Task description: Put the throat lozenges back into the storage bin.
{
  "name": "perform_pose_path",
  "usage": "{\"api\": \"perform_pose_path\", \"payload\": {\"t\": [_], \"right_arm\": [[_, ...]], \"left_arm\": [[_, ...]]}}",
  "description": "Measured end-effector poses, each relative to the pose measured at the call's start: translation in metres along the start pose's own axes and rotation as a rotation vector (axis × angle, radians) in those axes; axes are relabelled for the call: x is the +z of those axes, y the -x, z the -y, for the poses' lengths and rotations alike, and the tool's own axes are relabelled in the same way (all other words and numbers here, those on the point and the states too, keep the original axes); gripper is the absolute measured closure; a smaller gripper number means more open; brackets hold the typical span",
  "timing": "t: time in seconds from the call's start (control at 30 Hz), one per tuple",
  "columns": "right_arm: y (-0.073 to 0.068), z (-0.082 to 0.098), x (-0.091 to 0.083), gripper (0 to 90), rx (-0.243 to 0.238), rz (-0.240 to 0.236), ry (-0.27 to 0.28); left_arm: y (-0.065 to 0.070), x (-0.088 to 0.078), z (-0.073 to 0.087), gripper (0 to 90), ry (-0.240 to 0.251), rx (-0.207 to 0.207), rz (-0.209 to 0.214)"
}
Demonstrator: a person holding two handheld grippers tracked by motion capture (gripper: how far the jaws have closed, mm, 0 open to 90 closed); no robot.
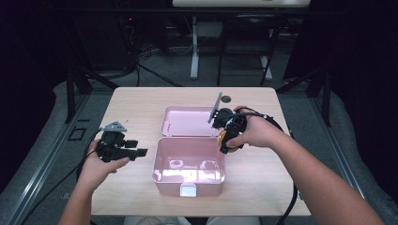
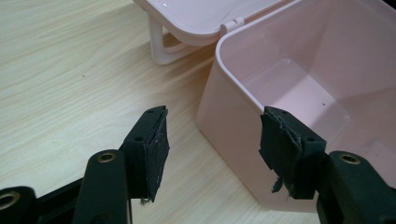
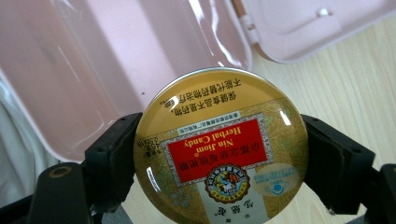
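A lab or recording studio is showing here: black curtains (image 1: 356, 70) are enclosing the area, cables (image 1: 141, 56) are trailing over the grey floor (image 1: 244, 70), metal stand legs (image 1: 194, 51) are standing behind, and a single light wooden surface (image 1: 141, 103) is sitting at the centre.

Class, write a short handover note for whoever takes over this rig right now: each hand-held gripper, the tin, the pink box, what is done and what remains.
Right hand-held gripper: shut on the round gold candy tin, held at the right rim of the open pink box.
Left hand-held gripper: open, empty, beside the box's left wall.
Done: lid is open and lying back on the table; tin is picked up.
Left: probably set the tin inside the empty box, release, then close the lid.
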State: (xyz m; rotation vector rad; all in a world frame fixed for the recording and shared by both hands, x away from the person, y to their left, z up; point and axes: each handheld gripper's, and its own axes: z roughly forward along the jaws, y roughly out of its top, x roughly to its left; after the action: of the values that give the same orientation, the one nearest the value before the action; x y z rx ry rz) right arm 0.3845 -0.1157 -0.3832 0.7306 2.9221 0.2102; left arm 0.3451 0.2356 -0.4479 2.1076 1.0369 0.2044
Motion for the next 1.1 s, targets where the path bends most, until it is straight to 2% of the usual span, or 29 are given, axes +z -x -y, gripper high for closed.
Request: {"api": "perform_pose_path", "payload": {"t": [0.27,0.53,0.87,1.1], "right_arm": [[-0.013,-0.009,0.002,19.9,-0.073,-0.024,-0.003],[-0.020,-0.016,0.008,19.9,-0.148,-0.026,-0.003],[-0.033,-0.023,0.015,19.9,-0.262,-0.050,-0.002],[-0.039,-0.028,0.021,19.9,-0.304,-0.065,-0.012]], "left_arm": [[0.000,0.000,0.000,41.3,-0.002,0.001,0.000],[0.000,0.000,0.000,41.1,-0.002,0.001,0.001],[-0.001,0.000,0.000,41.1,-0.001,0.000,-0.001],[-0.001,0.000,0.000,41.1,-0.003,0.000,0.002]]}}
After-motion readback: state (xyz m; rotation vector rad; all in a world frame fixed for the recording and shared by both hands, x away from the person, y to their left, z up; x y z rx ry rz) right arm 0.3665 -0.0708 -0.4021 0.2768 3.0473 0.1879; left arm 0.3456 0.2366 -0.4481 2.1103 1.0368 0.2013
